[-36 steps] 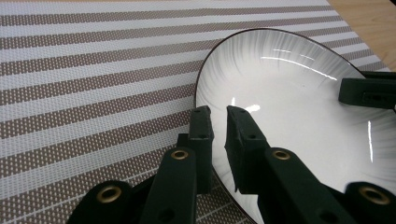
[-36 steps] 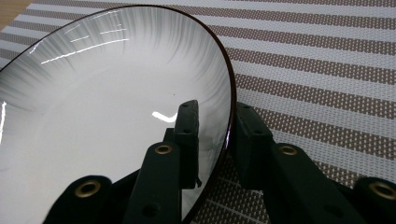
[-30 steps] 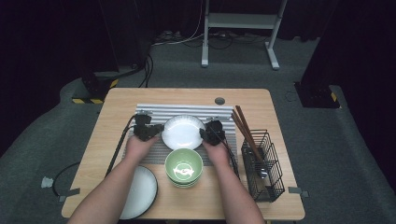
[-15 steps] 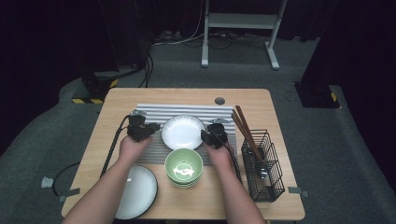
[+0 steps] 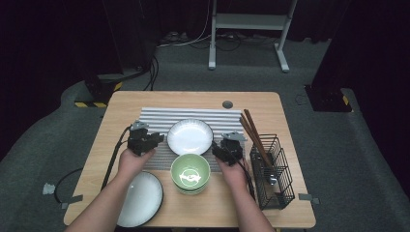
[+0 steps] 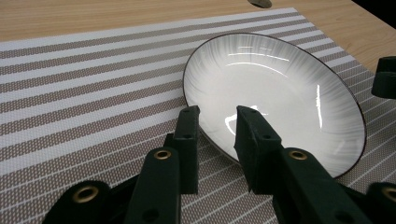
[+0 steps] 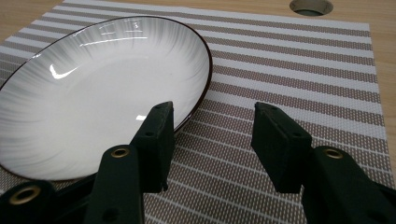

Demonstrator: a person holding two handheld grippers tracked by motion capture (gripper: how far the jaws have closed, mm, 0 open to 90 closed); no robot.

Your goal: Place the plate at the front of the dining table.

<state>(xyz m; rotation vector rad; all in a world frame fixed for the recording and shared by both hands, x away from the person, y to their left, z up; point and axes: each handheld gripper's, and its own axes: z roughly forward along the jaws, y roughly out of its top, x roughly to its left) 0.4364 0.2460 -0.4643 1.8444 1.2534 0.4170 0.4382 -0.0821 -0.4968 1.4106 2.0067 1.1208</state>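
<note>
A white plate (image 5: 190, 137) with a dark rim lies on the striped mat (image 5: 159, 116) in the high view. My left gripper (image 5: 155, 139) sits just off its left edge, my right gripper (image 5: 219, 148) just off its lower right edge. In the left gripper view the jaws (image 6: 217, 122) stand open a little, straddling the near rim of the plate (image 6: 280, 88) without pinching it. The right gripper (image 7: 212, 123) is open wide: one jaw hangs over the rim of the plate (image 7: 93, 93), the other over the mat (image 7: 289, 70).
Stacked green bowls (image 5: 190, 173) stand in front of the plate, between my hands. A second white plate (image 5: 142, 198) lies at the front left. A black wire basket (image 5: 273, 166) with utensils stands at the right, brown chopsticks (image 5: 251, 126) beside it. The table (image 5: 125, 104) has a round hole (image 5: 227, 104) at the back.
Both grippers have drawn back a little from the plate's rim toward the person, the left one also leftward. The plate stays where it was on the mat.
</note>
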